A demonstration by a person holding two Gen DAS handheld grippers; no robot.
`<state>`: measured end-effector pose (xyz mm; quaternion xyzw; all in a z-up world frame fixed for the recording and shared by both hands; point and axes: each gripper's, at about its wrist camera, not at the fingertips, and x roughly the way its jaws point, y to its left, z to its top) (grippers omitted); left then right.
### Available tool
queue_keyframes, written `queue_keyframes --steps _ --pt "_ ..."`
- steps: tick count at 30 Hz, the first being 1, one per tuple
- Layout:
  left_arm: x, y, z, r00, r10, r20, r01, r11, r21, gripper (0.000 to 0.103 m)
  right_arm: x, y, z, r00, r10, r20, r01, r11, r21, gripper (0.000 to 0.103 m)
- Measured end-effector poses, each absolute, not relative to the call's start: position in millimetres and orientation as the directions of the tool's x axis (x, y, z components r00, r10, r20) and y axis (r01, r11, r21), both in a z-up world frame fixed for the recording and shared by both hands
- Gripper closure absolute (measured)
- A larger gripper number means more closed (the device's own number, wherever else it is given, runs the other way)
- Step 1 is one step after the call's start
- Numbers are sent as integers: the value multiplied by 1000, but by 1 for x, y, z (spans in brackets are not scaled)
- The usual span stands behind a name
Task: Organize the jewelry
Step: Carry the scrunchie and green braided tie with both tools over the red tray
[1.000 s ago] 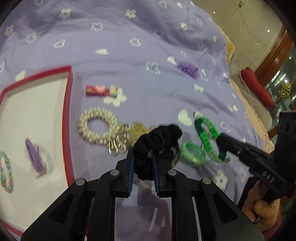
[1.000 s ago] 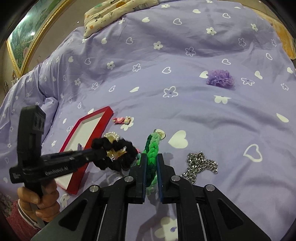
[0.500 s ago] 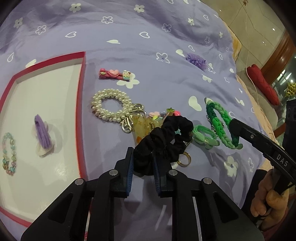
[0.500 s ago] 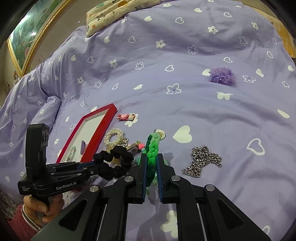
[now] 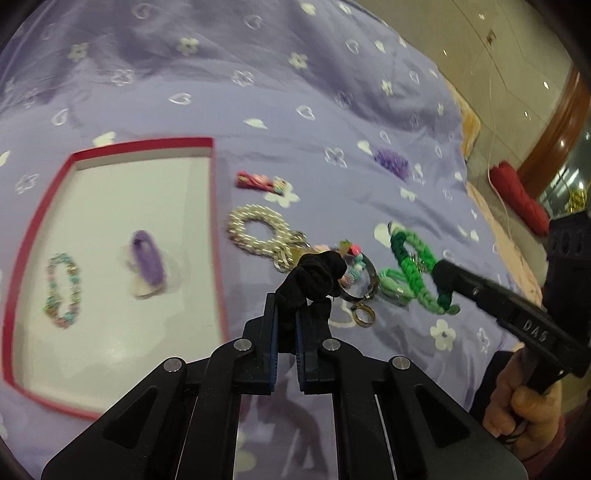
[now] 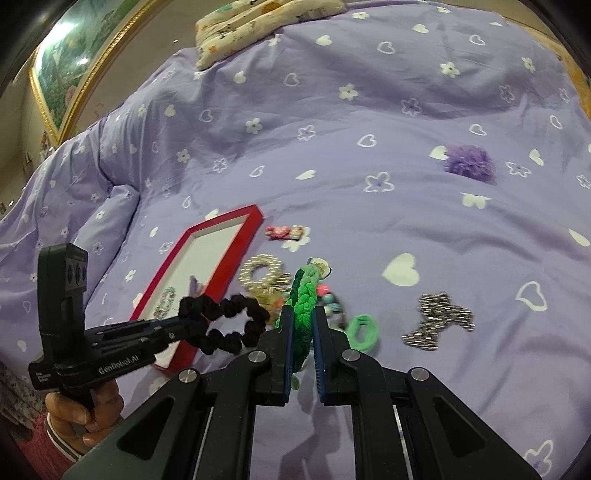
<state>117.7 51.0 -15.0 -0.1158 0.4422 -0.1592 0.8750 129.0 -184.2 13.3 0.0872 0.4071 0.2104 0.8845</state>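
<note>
My left gripper [image 5: 286, 299] is closing its jaws on a black scrunchie [image 5: 317, 273], which hangs lifted above the purple bedspread just right of the red tray [image 5: 218, 236]. A purple clip [image 5: 147, 262] and a bead bracelet [image 5: 62, 291] lie in the tray. My right gripper [image 6: 302, 314] is shut on a green braided band [image 6: 304, 291], one end raised off the bed. In the right wrist view the left gripper [image 6: 184, 325] holds the black scrunchie [image 6: 225, 325] over the tray's near corner.
On the bedspread lie a pearl bracelet [image 5: 255, 230], a pink hair clip [image 5: 258, 181], a key ring with charms [image 5: 364, 317], a light green hair tie [image 6: 364, 330], a silver chain [image 6: 437, 321] and a purple scrunchie [image 6: 469, 162]. A pillow [image 6: 266, 22] lies at the far end.
My left gripper has carried the black scrunchie up and toward the red tray, which now fills more of its view. The right gripper keeps its hold on the green band.
</note>
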Motion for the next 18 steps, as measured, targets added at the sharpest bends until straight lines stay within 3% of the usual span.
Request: queue_keyframes --steps 18 --pt "88 163 2 670 -278 -688 -29 917 -399 97 124 -83 15 464 591 -660 -486 793 368 94"
